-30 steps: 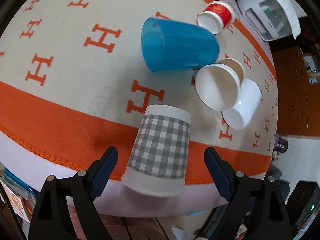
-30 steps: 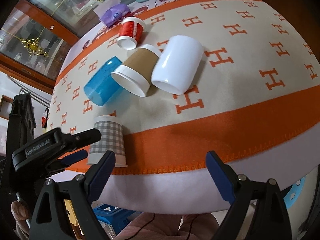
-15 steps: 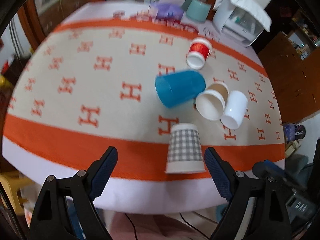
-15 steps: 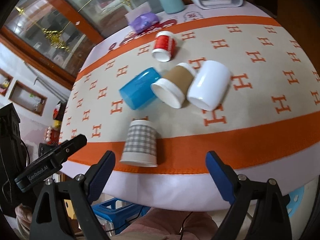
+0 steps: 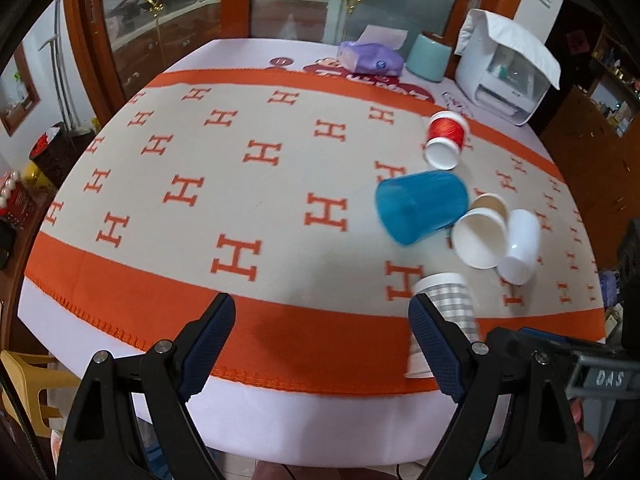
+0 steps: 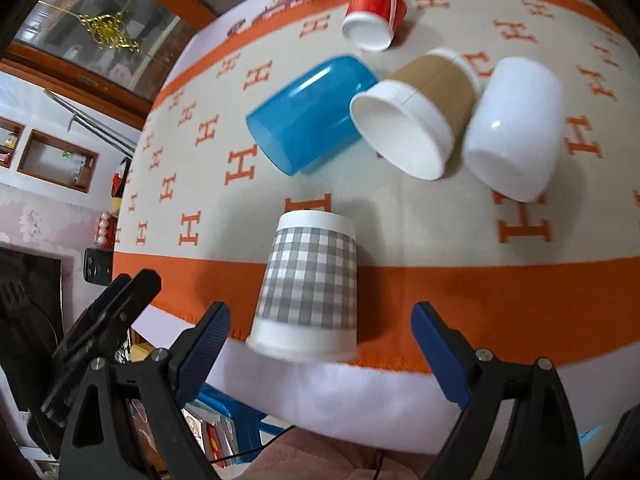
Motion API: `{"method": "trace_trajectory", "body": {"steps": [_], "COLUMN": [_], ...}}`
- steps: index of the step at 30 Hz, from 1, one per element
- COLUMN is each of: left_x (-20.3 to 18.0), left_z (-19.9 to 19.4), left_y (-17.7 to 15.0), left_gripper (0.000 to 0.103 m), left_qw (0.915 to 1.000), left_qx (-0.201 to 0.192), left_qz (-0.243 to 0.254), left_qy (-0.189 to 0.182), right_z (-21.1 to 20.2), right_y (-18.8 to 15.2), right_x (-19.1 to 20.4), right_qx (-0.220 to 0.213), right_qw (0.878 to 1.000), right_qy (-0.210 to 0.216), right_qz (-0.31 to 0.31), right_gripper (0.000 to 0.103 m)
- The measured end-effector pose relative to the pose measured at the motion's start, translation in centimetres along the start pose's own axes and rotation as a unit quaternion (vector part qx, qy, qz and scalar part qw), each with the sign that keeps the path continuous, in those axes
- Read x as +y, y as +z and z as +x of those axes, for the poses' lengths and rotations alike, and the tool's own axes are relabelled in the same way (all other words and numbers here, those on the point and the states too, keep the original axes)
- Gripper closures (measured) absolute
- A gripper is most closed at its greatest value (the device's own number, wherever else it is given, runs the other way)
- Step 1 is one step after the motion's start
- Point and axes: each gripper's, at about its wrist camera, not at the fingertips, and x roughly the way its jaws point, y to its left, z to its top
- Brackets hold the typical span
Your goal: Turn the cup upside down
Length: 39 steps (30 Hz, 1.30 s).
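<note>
A grey-checked paper cup (image 6: pixel 310 286) stands upside down, rim on the cloth, near the table's front edge; in the left wrist view (image 5: pixel 448 312) my right finger partly hides it. My right gripper (image 6: pixel 320 344) is open and empty, its jaws on either side of that cup's rim, a little in front of it. My left gripper (image 5: pixel 322 340) is open and empty, over the orange border to the left of the cup. A blue cup (image 6: pixel 310 114), a brown-sleeved paper cup (image 6: pixel 416 120), a white cup (image 6: pixel 516 128) and a red cup (image 6: pixel 374 12) lie on their sides behind.
The table carries a beige cloth with orange H marks and an orange border (image 5: pixel 280 344). At the back stand a purple tissue pack (image 5: pixel 370 58), a teal canister (image 5: pixel 430 58) and a white appliance (image 5: pixel 504 76). A blue stool (image 6: pixel 236 412) sits below the table edge.
My left gripper has pulled back up and left, away from the checked cup it was around. My right gripper has moved in close to that cup, which stays upside down.
</note>
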Motion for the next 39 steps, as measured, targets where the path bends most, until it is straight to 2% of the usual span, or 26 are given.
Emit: {"method": "trace_trajectory", "body": {"steps": [4,9,13,16,19,22,24,26,27,30,33,39], "left_x": [1.1,2.0,2.3,2.0,1.5,1.1,0.9,0.9,0.9,1.0,1.0,1.0], "left_z": [1.7,3.1,3.9,3.9,3.9,4.2,4.5,4.9,5.1,5.4,5.6,5.8], "left_y": [-0.7,-1.0,-0.9,-0.6,-0.3,0.0,0.1,0.2,0.3,0.2,0.1,-0.1], "left_gripper": [0.016,0.016,0.016,0.016,0.016,0.016,0.016,0.016,0.016,0.016,0.016,0.016], "left_qw": [1.0000,0.9998,0.9996,0.9997,0.9997,0.9996,0.9996,0.9997,0.9996,0.9997,0.9995,0.9995], "left_qx": [0.003,0.014,0.020,0.015,0.008,0.001,-0.005,-0.007,-0.009,-0.014,-0.021,-0.022], "left_qz": [-0.005,-0.011,-0.013,-0.002,0.010,0.014,0.010,0.004,0.001,-0.006,-0.004,-0.005], "left_qy": [0.005,0.007,0.013,0.018,0.022,0.023,0.024,0.025,0.025,0.021,0.023,0.024], "right_z": [1.8,3.2,2.6,1.3,-0.1,-0.9,-0.8,-0.4,0.1,1.2,1.0,1.0], "right_y": [1.0,1.3,1.3,1.3,1.2,0.8,0.1,-0.2,-0.4,-0.7,-1.5,-3.8], "right_x": [-0.1,0.2,0.7,1.2,1.9,2.3,2.5,2.5,2.5,2.2,2.0,2.2], "right_qx": [0.022,0.058,0.053,0.015,-0.061,-0.152,-0.214,-0.247,-0.254,-0.254,-0.267,-0.263], "right_qw": [1.000,0.998,0.998,0.999,0.996,0.982,0.966,0.953,0.949,0.948,0.942,0.935], "right_qy": [0.011,0.023,0.026,0.022,0.007,-0.004,-0.018,-0.038,-0.043,-0.045,-0.047,-0.067], "right_qz": [0.008,0.008,-0.006,-0.026,-0.066,-0.109,-0.147,-0.172,-0.183,-0.188,-0.198,-0.227], "right_gripper": [0.014,0.040,0.040,0.041,0.041,0.041,0.040,0.040,0.040,0.040,0.040,0.040]}}
